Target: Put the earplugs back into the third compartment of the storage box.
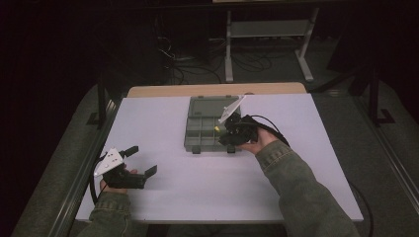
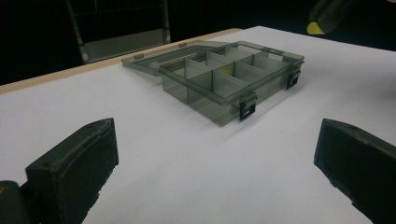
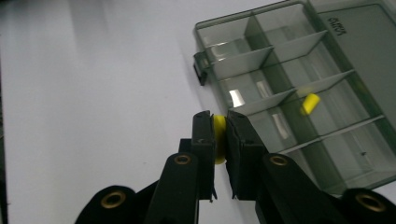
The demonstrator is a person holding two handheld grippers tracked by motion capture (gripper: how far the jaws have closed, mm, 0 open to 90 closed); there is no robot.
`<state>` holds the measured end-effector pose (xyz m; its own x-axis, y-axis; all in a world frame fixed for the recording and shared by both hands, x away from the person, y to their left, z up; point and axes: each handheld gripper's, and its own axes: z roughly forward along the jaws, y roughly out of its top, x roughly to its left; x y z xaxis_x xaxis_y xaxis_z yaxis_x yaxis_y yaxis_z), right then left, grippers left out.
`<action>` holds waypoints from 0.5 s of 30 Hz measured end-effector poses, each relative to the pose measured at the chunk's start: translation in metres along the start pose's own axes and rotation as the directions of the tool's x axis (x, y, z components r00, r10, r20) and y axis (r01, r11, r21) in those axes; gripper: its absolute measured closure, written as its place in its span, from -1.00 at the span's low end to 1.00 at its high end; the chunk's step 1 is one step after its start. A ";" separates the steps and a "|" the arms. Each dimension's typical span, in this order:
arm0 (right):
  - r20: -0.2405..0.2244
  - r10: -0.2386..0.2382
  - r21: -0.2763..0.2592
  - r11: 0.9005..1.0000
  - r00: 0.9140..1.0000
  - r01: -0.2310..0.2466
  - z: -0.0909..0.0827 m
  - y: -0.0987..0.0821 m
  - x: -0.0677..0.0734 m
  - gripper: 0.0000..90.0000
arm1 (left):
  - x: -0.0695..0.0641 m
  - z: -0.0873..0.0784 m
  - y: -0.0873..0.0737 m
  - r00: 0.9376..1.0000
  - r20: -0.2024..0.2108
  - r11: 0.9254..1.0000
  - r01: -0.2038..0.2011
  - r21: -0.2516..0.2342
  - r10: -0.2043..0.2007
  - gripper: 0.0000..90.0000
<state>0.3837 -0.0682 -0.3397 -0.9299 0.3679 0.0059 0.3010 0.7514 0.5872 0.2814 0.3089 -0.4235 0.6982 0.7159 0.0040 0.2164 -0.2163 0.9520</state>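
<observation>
Now my right gripper (image 3: pixel 220 135) pinches a yellow piece (image 3: pixel 219 139) between its pads, just above the open compartment box (image 3: pixel 261 28); my left gripper (image 1: pixel 141 162) rests spread, well apart.

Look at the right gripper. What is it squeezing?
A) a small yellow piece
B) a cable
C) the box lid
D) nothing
A: the right gripper has its jaws pinched on a small yellow piece, beside the open box.

Bare table (image 1: pixel 197 187); organizer box (image 1: pixel 207 129) mid-table.
</observation>
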 end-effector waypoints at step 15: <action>0.059 0.076 -0.001 0.997 0.995 -0.076 0.004 0.019 -0.045 0.80 | 0.001 0.000 0.000 1.000 0.001 1.000 0.000 -0.001 0.000 -1.00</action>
<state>0.4323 -0.0680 -0.3318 -0.8900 0.4559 0.0027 0.3708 0.7204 0.5861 0.2819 0.3097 -0.4233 0.6990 0.7151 0.0041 0.2154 -0.2161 0.9523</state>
